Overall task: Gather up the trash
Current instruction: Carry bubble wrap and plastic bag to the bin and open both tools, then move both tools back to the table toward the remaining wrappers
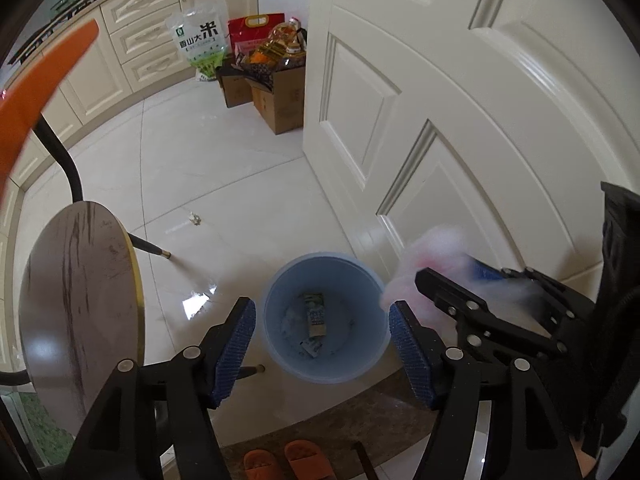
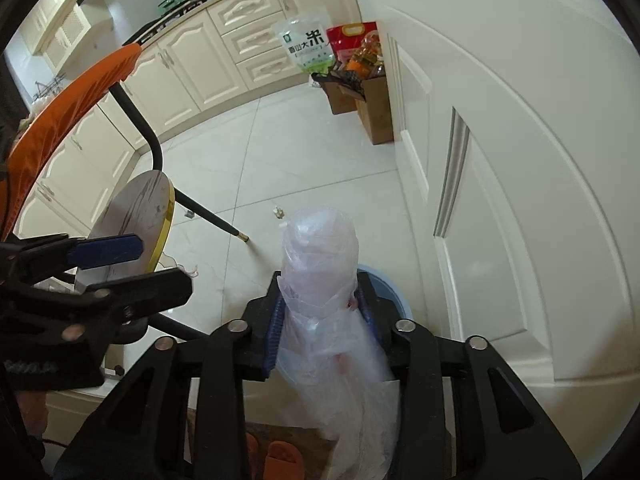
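A light blue bin [image 1: 280, 344] stands on the tiled floor by the door, with a crumpled printed carton [image 1: 315, 316] and other scraps inside. My left gripper [image 1: 320, 314] hangs open right above the bin, nothing between its blue pads. To its right, my right gripper [image 1: 452, 276] holds a blurred, crumpled clear plastic bag [image 1: 416, 264] near the bin's rim. In the right wrist view the plastic bag [image 2: 320, 256] stands up between the pads of the right gripper [image 2: 320, 316], which is shut on it and hides most of the bin [image 2: 400, 300]. The left gripper [image 2: 164, 266] shows at the left.
A round marble-topped side table [image 1: 80, 300] with a gold rim and an orange chair [image 1: 40, 80] stand left of the bin. A white door [image 1: 440, 120] is close on the right. Cardboard boxes [image 1: 276, 96] sit farther back. A small scrap [image 1: 195, 219] lies on the floor. Orange slippers [image 1: 288, 460] lie below.
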Action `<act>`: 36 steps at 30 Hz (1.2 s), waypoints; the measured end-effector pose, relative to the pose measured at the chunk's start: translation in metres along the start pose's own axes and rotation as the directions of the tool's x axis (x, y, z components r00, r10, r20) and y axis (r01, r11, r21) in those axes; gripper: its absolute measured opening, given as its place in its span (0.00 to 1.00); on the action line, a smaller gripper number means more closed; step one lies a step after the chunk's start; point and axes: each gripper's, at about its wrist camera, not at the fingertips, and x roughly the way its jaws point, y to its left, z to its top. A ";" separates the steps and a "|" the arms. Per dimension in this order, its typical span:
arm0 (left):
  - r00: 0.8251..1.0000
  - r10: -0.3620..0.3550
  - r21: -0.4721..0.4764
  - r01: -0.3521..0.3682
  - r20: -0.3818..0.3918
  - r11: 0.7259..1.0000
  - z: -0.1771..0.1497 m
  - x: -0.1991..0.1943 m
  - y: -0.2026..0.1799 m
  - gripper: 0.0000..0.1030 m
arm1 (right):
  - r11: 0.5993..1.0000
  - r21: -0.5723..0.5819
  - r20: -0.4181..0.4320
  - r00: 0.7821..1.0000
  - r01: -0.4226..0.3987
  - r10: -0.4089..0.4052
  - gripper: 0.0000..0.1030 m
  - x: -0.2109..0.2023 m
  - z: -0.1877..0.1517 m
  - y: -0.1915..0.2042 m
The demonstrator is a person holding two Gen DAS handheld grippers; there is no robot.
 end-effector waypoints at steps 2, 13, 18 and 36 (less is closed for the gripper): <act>1.000 -0.001 0.001 0.001 0.010 1.000 -0.001 -0.009 -0.003 0.63 | 1.000 -0.001 0.004 1.000 0.008 -0.008 0.44 -0.005 0.000 0.004; 0.988 -0.014 -0.002 0.014 0.151 1.000 -0.036 -0.112 -0.012 0.63 | 1.000 -0.030 0.095 0.995 -0.002 0.005 0.63 -0.089 -0.003 0.037; 0.962 0.012 -0.036 -0.003 0.273 0.999 -0.066 -0.179 0.001 0.67 | 0.996 -0.089 0.183 0.982 -0.018 0.034 0.72 -0.150 -0.004 0.079; 0.833 0.335 -0.300 -0.215 0.441 0.929 -0.177 -0.311 0.173 0.82 | 0.931 -0.360 0.255 0.953 -0.064 0.164 0.91 -0.182 0.038 0.262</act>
